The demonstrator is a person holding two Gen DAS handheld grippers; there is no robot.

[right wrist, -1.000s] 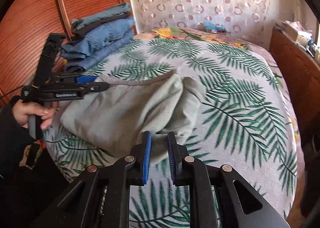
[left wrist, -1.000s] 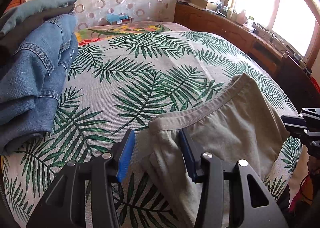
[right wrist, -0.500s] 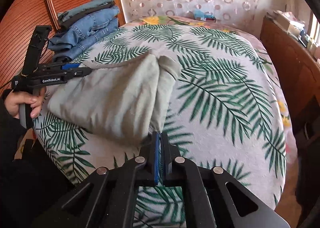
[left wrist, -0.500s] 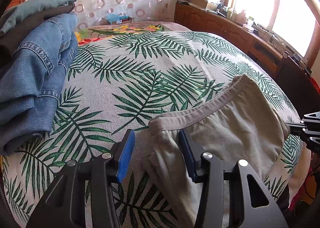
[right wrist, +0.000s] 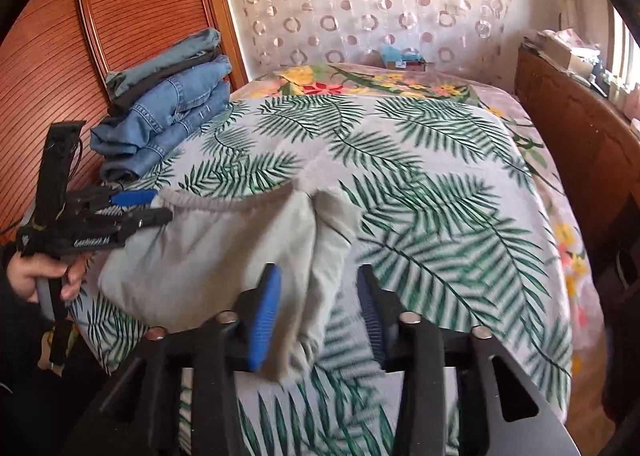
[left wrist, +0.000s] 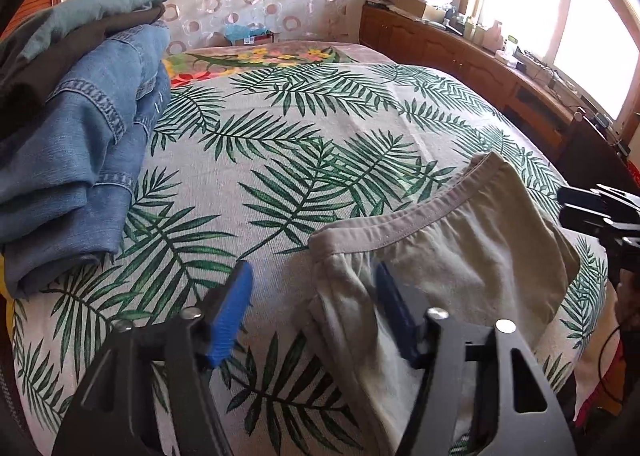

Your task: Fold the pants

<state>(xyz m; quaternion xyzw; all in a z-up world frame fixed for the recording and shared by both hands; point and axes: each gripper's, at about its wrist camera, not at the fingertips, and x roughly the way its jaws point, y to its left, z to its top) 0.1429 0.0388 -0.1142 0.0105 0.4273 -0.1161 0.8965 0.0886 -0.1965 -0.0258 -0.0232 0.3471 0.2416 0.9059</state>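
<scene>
Matt grey cloth pants (left wrist: 460, 256) lie beside rough blue denim jeans (left wrist: 72, 159).

A: What can't you make out here?

B: The lower part of the grey pants (left wrist: 460, 268) runs under the left hand-held gripper (left wrist: 312, 312) and off the bottom edge of the left wrist view. Its right finger (left wrist: 394, 314) is smeared with motion.

A: And from the other side?

B: The fabric hanging between the right hand-held gripper (right wrist: 318, 308) jaws is blurred, so I cannot tell whether it touches the pads. The pile of jeans (left wrist: 76, 159) is cut off at the left edge, so its count is unclear. The lettering on the left tool's body is too soft to read, and the items on the wooden sideboard (left wrist: 472, 51) are too small to identify.
</scene>
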